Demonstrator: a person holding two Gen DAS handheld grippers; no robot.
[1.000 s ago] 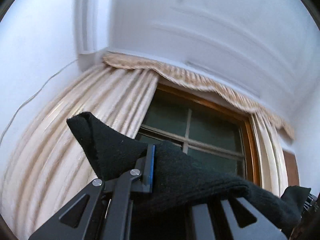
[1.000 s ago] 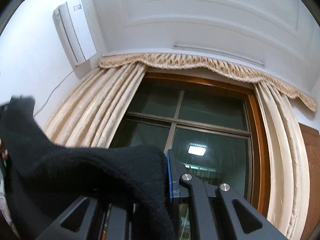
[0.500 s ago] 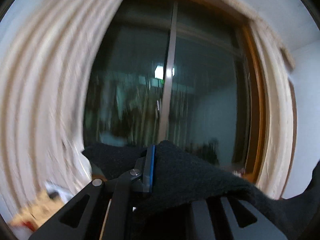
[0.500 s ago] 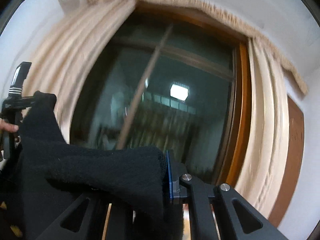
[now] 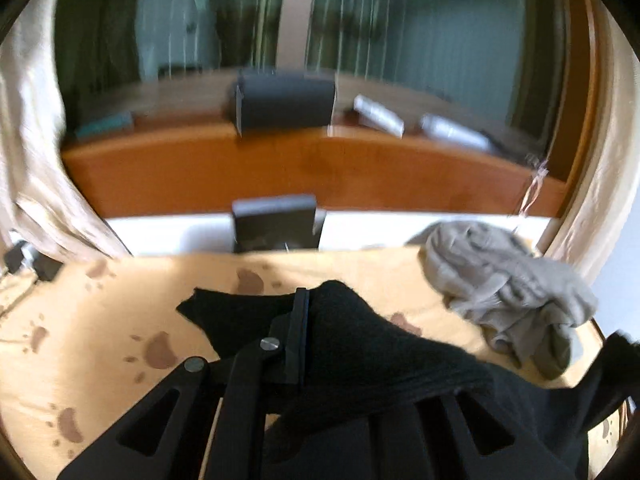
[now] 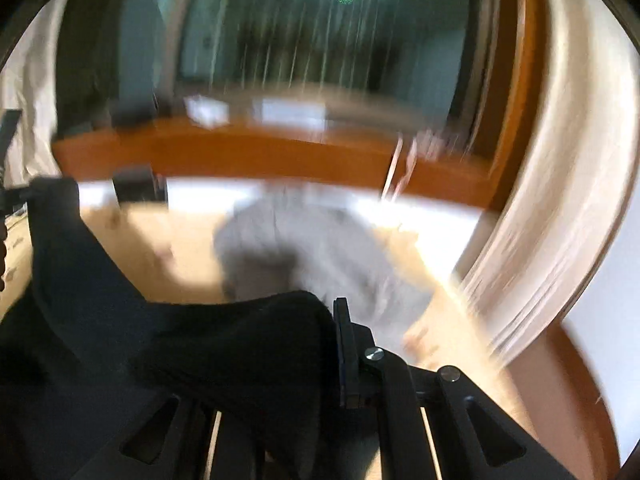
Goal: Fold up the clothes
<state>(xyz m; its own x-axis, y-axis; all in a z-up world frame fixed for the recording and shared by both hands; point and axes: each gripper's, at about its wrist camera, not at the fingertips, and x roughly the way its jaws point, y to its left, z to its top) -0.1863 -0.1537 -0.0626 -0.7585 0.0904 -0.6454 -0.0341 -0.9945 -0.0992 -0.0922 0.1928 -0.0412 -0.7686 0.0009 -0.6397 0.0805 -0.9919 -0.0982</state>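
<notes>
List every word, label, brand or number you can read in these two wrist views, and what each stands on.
None can be read.
The two pale packets on the wooden sill may carry print, but they are too blurred to tell.
The black garment, the grey garment and the paw-print cover show no lettering.
The right wrist view is motion-blurred throughout.

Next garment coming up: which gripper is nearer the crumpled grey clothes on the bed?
Right, as far as the views show. The right gripper has the grey clothes just beyond its fingertips; the left gripper sees them off to its right.
</notes>
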